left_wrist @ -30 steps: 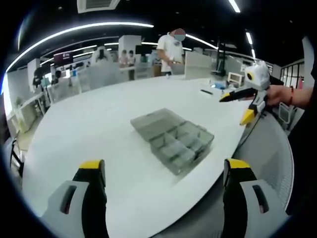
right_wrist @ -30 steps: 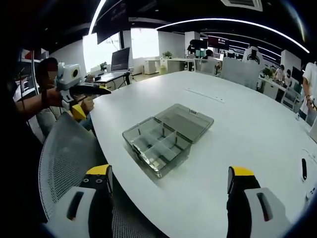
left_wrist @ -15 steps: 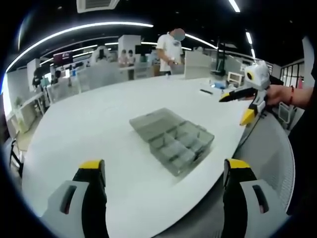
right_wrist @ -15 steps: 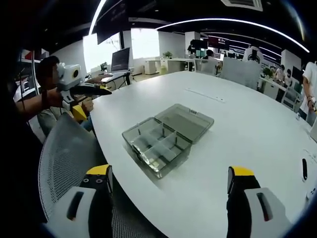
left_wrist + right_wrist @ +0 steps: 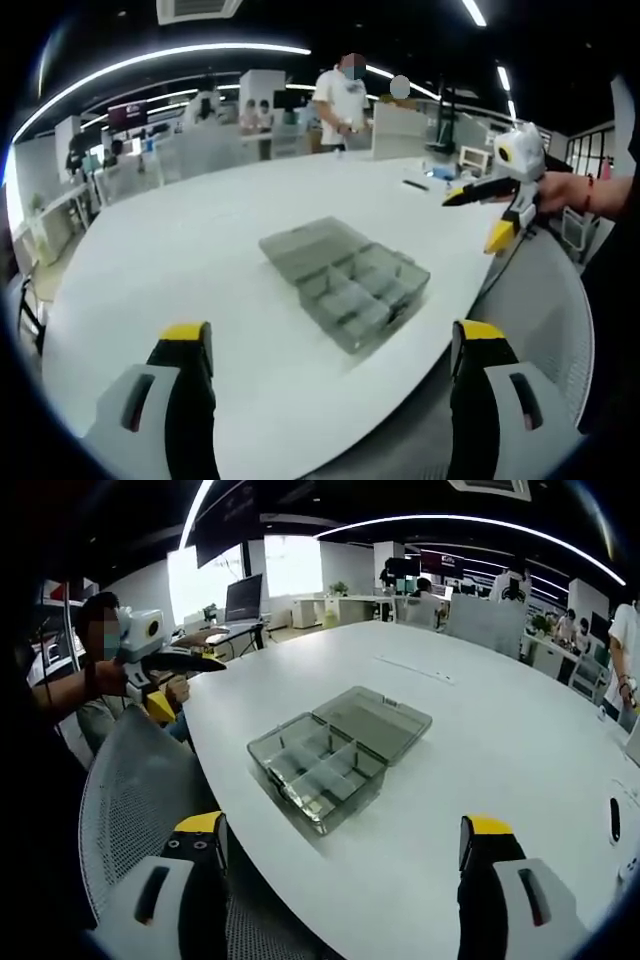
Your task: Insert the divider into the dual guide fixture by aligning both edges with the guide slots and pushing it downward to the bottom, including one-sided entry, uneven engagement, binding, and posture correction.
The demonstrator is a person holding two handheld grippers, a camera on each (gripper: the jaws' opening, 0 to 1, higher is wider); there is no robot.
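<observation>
Nothing has begun. Both grippers, left [image 5: 330, 350] and right [image 5: 340, 845], gape wide and empty. Next: reach the box [image 5: 335, 755] at 12 o'clock on the counter [image 5: 500, 740].

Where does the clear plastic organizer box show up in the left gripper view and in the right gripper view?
Left gripper view: the organizer box lies just right of centre on the white table, lid open.
Right gripper view: the box sits near centre, above the gap between the jaws.
Shared landmark: the white table's curved edge beside the box.
</observation>
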